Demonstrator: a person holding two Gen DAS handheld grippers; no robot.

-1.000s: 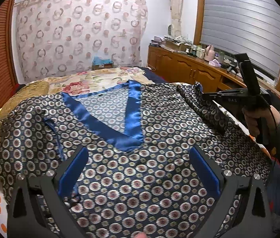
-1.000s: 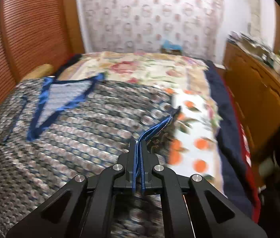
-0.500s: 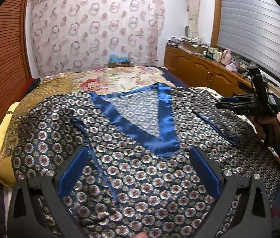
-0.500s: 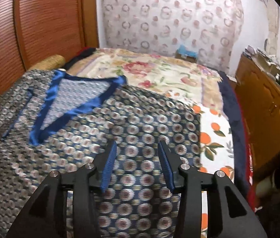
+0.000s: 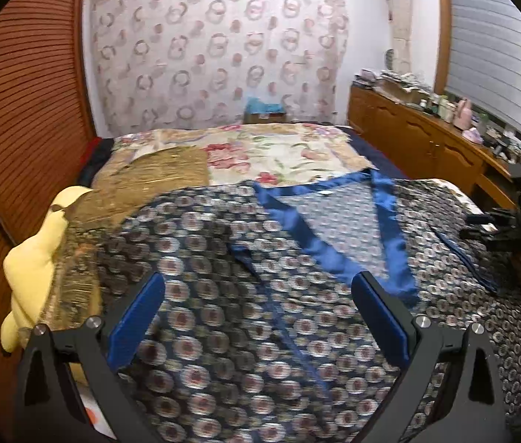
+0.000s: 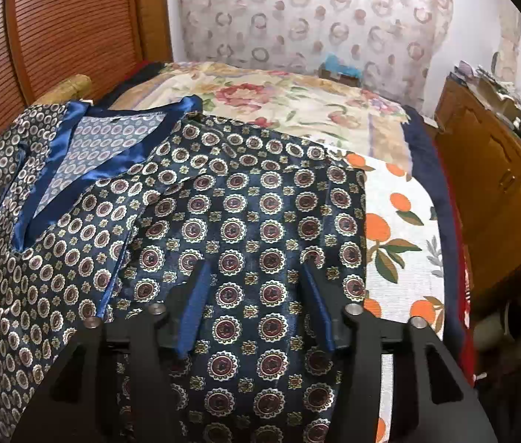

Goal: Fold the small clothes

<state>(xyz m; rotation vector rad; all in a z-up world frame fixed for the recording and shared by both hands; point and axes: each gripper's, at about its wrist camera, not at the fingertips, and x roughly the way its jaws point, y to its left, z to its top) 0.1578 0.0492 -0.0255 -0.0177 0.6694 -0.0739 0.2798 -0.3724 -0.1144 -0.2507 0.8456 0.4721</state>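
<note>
A dark navy top with a medallion print point(image 5: 245, 317) and a shiny blue V-neck trim point(image 5: 334, 254) lies flat on the bed. It also shows in the right wrist view point(image 6: 253, 229), with its right sleeve folded in over the body. My left gripper point(image 5: 260, 313) is open and empty, just above the left half of the top. My right gripper point(image 6: 256, 302) is open and empty, above the folded sleeve. The right gripper also shows at the right edge of the left wrist view point(image 5: 500, 229).
A floral quilt point(image 5: 279, 151) covers the bed beyond the top. An orange-print sheet point(image 6: 397, 229) lies right of it. A yellow cushion point(image 5: 35, 258) sits at the left edge by the wooden slatted wall point(image 5: 20, 110). A wooden cabinet point(image 6: 500, 184) stands at the right.
My right gripper has let go of the sleeve edge and opened; the sleeve now lies folded over the body. My left gripper has shifted left over the top and stayed open.
</note>
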